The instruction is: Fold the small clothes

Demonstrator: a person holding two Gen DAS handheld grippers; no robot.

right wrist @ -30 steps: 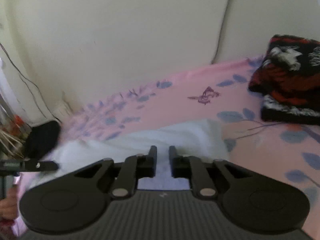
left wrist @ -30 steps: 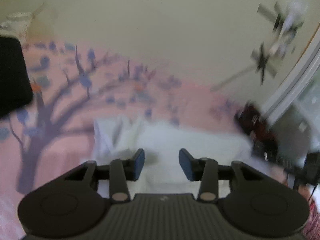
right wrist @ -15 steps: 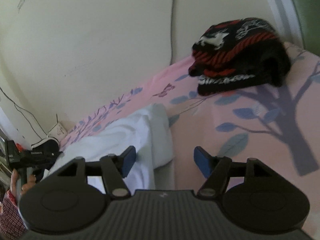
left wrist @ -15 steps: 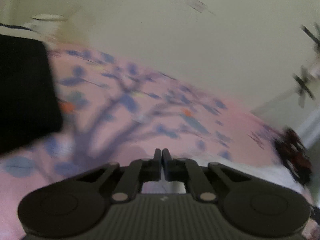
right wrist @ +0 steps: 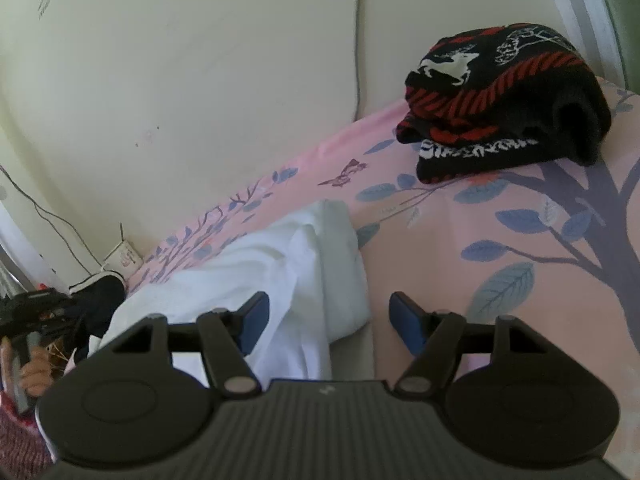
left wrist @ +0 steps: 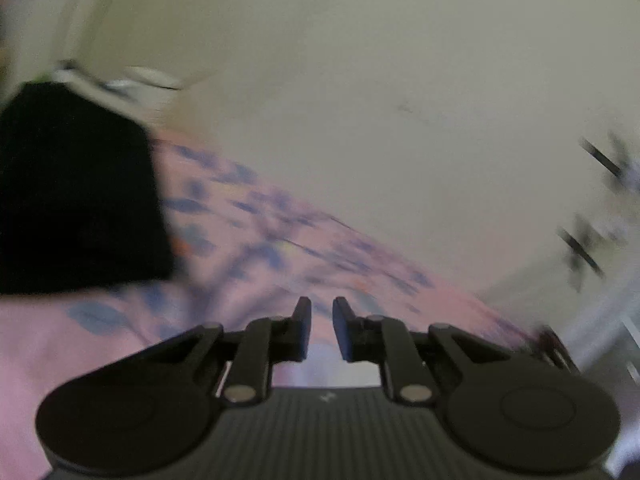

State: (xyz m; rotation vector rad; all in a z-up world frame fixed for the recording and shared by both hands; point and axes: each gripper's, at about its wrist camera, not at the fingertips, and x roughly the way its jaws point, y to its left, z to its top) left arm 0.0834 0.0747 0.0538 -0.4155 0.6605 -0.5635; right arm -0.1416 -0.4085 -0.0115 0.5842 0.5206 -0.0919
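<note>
A bedroom in a home is indicated: a pink tree-print bedsheet is spread against a cream wall, with folded knitwear and white clothing laid on it.

Not seeing any readable text from my end. The black and red knit sweater is showing a white band along its hem that could be lettering, but it's staying too blurry to make out.
</note>
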